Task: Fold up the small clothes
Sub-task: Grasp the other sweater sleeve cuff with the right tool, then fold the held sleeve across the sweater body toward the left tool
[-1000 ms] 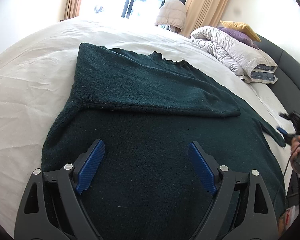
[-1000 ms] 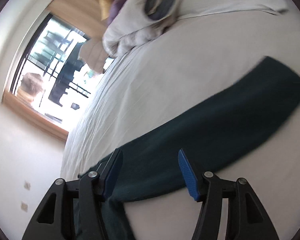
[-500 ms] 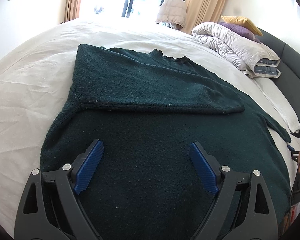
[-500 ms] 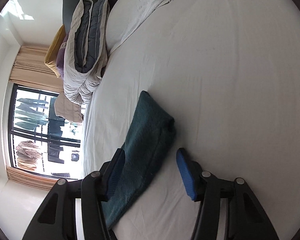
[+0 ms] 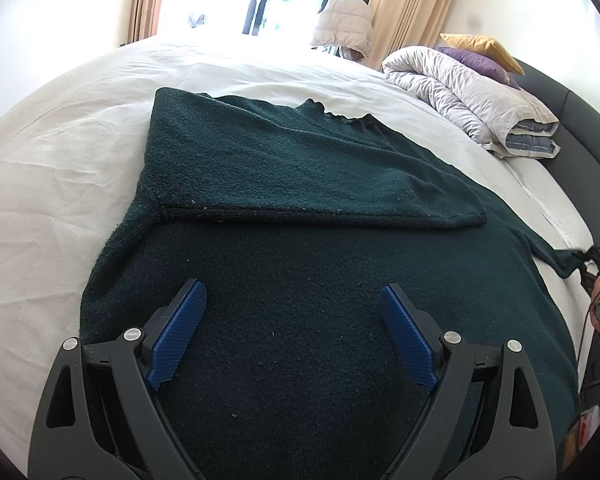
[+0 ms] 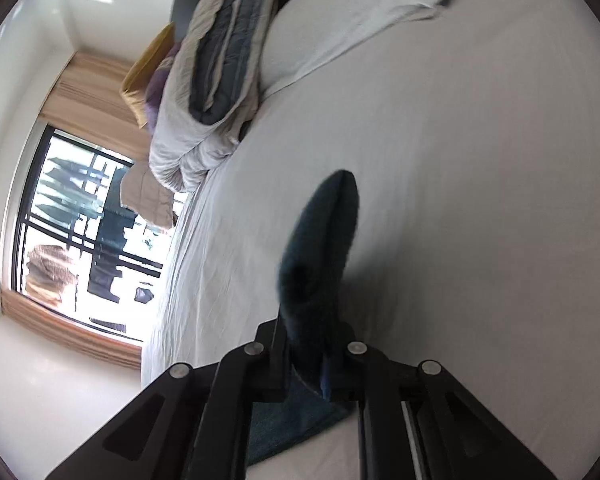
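Sweater sleeve (image 6: 320,264) apparently between closing jaws

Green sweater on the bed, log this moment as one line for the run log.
garment: green sweater flat on bed | one sleeve folded across chest | right gripper: jaws closing on other sleeve cuff | left gripper: open above hem

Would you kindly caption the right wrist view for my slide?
Right claw closing on the dark green sweater's sleeve above the white bed sheet.
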`<action>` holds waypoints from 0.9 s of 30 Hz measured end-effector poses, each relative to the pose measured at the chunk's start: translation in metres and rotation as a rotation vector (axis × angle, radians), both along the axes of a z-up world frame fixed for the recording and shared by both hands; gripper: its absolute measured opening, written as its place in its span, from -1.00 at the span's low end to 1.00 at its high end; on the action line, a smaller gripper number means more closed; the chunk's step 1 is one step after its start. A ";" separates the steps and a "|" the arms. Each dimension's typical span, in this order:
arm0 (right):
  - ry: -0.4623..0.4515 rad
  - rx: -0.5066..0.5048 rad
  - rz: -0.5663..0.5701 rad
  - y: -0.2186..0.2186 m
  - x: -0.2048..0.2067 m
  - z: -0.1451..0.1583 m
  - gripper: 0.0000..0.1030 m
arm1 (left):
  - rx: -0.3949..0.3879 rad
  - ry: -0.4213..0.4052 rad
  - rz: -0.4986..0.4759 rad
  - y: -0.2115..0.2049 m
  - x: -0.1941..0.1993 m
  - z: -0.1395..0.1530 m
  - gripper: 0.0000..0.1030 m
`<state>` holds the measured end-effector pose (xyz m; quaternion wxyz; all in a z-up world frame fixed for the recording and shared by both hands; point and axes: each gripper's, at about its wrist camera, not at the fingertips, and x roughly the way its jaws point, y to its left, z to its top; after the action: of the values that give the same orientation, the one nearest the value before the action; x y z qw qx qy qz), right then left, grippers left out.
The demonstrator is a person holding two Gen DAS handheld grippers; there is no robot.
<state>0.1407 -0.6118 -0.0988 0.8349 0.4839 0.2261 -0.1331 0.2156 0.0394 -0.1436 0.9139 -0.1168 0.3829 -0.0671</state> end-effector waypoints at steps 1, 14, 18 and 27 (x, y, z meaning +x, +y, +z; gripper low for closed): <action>-0.008 -0.033 0.037 0.017 0.007 0.011 -0.74 | -0.005 -0.001 0.000 0.001 0.000 0.000 0.73; -0.065 -0.501 0.651 0.353 0.109 0.104 -0.74 | -0.149 -0.038 0.003 0.019 -0.004 0.001 0.73; -0.041 -0.595 0.801 0.450 0.121 0.085 -0.74 | -0.238 -0.071 0.011 0.030 -0.010 0.001 0.73; 0.063 -0.715 0.913 0.543 0.131 0.031 -0.74 | -0.394 -0.132 0.078 0.058 -0.021 -0.004 0.73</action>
<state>0.2716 -0.0689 -0.0676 0.9121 0.0214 0.3776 0.1582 0.1948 0.0971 -0.1481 0.8984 -0.3035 0.2966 -0.1126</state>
